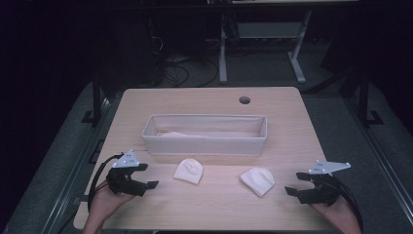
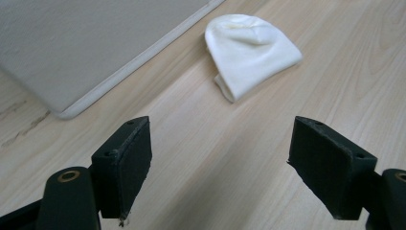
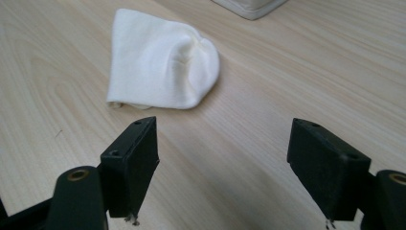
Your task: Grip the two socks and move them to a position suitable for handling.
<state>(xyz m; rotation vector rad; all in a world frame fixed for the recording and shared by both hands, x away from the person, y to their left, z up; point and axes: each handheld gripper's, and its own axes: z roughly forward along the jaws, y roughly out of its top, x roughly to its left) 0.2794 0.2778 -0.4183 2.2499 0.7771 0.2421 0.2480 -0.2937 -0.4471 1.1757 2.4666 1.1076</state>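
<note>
At table edge, L gripper (image 1: 146,175) & R gripper (image 1: 297,184) rest level, jaws open.

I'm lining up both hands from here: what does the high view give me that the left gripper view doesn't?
High view: the whole fabric bin, the right folded cloth, the right gripper with jaws open, and the table's cable hole. Left gripper view: a close look at the left gripper, its jaws wide apart with nothing between. Both: the left folded cloth, the bin's wall, the wooden table.
</note>
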